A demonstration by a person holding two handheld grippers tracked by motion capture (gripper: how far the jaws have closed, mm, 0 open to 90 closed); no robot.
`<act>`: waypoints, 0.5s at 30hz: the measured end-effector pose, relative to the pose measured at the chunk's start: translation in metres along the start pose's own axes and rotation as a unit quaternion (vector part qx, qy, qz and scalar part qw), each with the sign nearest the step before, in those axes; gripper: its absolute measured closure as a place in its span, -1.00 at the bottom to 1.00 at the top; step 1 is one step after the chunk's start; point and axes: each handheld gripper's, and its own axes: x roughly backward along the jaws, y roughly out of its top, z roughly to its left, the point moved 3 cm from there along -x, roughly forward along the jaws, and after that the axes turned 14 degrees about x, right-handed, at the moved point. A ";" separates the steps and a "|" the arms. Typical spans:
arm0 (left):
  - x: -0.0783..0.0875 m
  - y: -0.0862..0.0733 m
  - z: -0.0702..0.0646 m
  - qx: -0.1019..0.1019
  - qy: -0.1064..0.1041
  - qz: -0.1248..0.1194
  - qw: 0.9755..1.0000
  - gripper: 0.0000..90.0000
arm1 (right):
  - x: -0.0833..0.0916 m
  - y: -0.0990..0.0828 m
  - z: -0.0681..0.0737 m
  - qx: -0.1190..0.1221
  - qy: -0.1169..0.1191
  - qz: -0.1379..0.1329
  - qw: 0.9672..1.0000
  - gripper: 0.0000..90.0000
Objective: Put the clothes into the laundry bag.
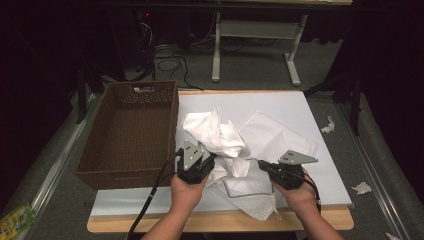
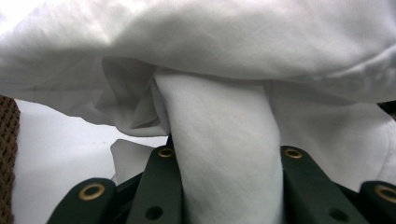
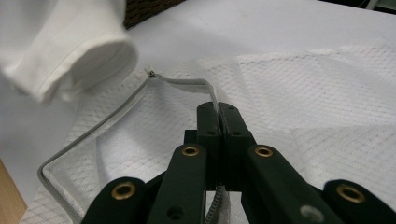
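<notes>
Left claw (image 1: 196, 167) clamps a bunched fold of the white garment (image 1: 215, 134), lifted over the bench (image 1: 300, 107) beside the basket (image 1: 131, 132). Right claw (image 3: 218, 112) pinches the mesh bag (image 3: 322, 107) at its zipper edge. Both soft, light, floppy; the bag's stiffer rim looks the surest grip.

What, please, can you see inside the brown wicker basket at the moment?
The basket looks empty: its woven floor and inner walls show, with a pale patch on the far wall. The strip of floor just behind the near wall is hidden. The white garment is outside it, held in the left tool.
</notes>
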 end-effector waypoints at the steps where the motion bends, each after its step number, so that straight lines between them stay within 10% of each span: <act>1: 0.001 -0.003 0.000 -0.001 -0.002 0.003 1.000 0.62 | 0.000 0.000 0.000 -0.001 0.001 0.001 1.000 0.99; 15: -0.001 -0.048 0.008 -0.012 -0.019 0.043 0.999 0.62 | -0.001 0.009 0.000 -0.005 -0.009 -0.013 1.000 0.99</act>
